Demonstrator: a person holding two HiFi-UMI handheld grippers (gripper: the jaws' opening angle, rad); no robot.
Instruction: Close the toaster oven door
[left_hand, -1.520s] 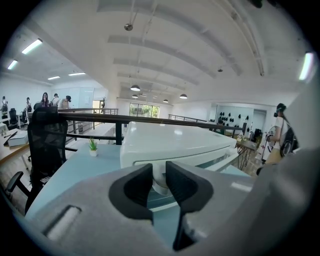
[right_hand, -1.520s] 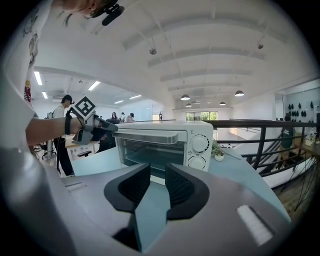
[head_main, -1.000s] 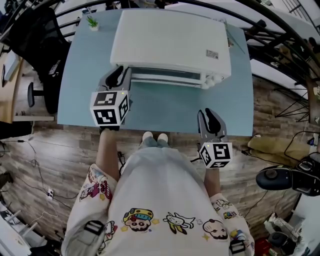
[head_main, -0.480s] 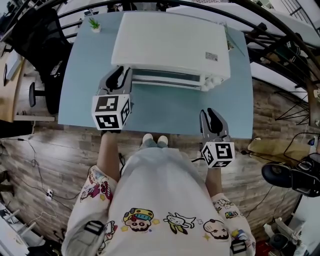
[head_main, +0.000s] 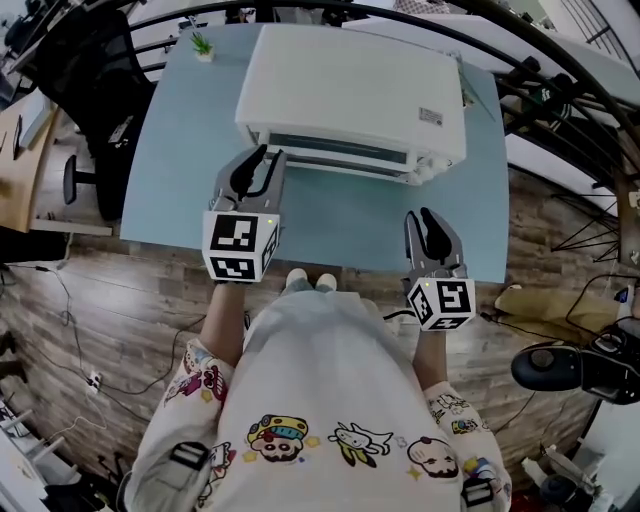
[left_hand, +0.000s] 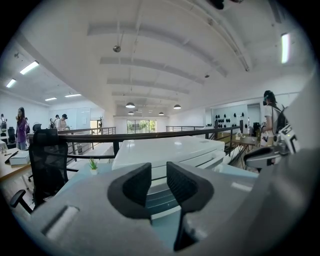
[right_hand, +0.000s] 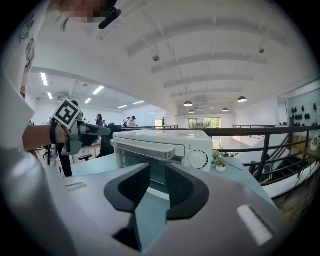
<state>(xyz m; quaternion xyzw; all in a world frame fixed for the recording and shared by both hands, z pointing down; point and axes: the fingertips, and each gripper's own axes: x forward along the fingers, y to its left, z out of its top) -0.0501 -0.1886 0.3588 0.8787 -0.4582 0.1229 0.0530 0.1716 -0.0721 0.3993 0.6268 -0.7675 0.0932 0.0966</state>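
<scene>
Shoe tips (head_main: 310, 275) sit just under the near edge of the pale blue table (head_main: 180, 150), with wood flooring (head_main: 100, 320) running off to either side of the person.

The right gripper (head_main: 421, 222) hangs right over that near edge, towards the table's right corner. Its fingers (right_hand: 175, 187) are spread, and only tabletop shows in the gap. A bare stretch of table lies between it and the oven front.

Further in and to the left, the left gripper (head_main: 265, 165) hovers over the table just short of the oven's front left corner. Its fingers (left_hand: 135, 187) are also parted, with no grip on anything.

Beyond both, the white toaster oven (head_main: 350, 90) stands at the far middle of the table. Its door (right_hand: 137, 160) is upright and flush against the body, and the handle bar (right_hand: 145, 148) runs across the top of the door. A dial (right_hand: 198, 159) sits on the panel to the door's right. Open blue surface flanks the oven on the left, with a narrower strip on the right.

A small potted plant (head_main: 203, 45) stands at the far left corner of the table. Past that edge are a black office chair (head_main: 90, 70) and a dark railing (left_hand: 150, 135).
</scene>
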